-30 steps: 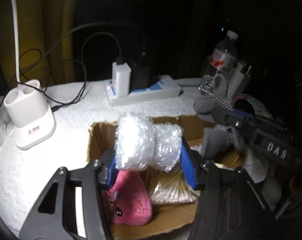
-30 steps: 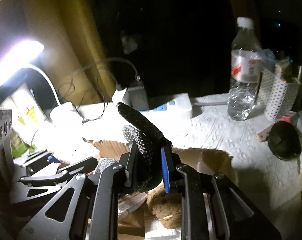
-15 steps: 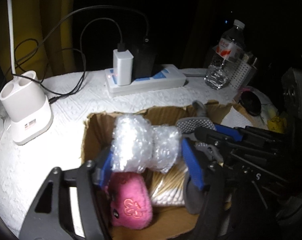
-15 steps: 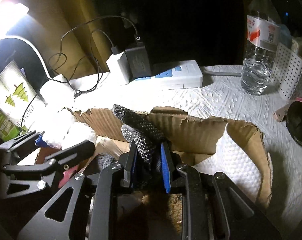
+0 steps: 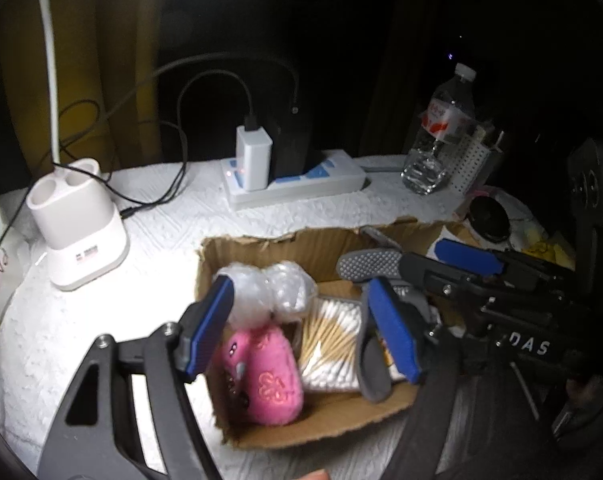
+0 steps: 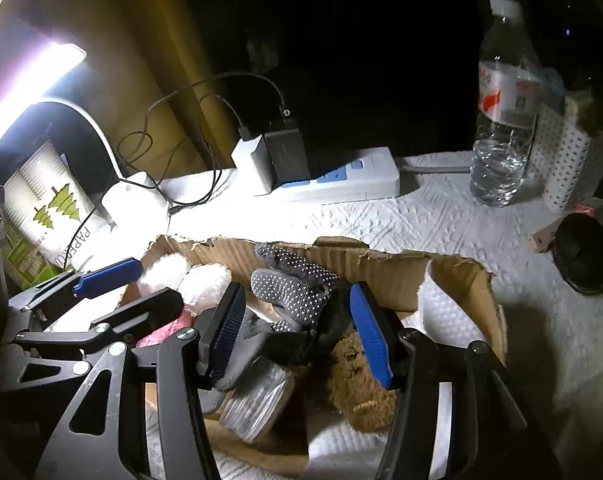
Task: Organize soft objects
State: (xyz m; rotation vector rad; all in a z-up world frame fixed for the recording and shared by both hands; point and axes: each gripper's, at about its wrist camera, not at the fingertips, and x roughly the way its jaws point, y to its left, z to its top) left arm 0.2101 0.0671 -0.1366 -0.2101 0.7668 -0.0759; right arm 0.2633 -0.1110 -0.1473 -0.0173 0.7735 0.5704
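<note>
A torn cardboard box (image 5: 261,246) (image 6: 385,272) sits on the white table cover. In it lie a bubble wrap bundle (image 5: 267,292) (image 6: 185,280), a pink plush toy (image 5: 267,376), a pack of cotton swabs (image 5: 331,344) and a grey dotted glove (image 5: 367,266) (image 6: 297,284). A brown plush (image 6: 357,384) shows in the right wrist view. My left gripper (image 5: 305,326) is open above the box, the bubble wrap lying free between its fingers. My right gripper (image 6: 293,328) is open around the glove, which rests in the box.
A white power strip (image 5: 297,184) with chargers and cables lies behind the box. A lamp base (image 5: 77,220) stands at the left, a water bottle (image 5: 441,132) (image 6: 501,104) and a perforated white holder (image 6: 561,160) at the right. A black round lid (image 6: 581,252) lies right of the box.
Both grippers lowered into the box and opened. The left let go of the bubble wrap, the right let go of the grey glove; both now lie in the box.
</note>
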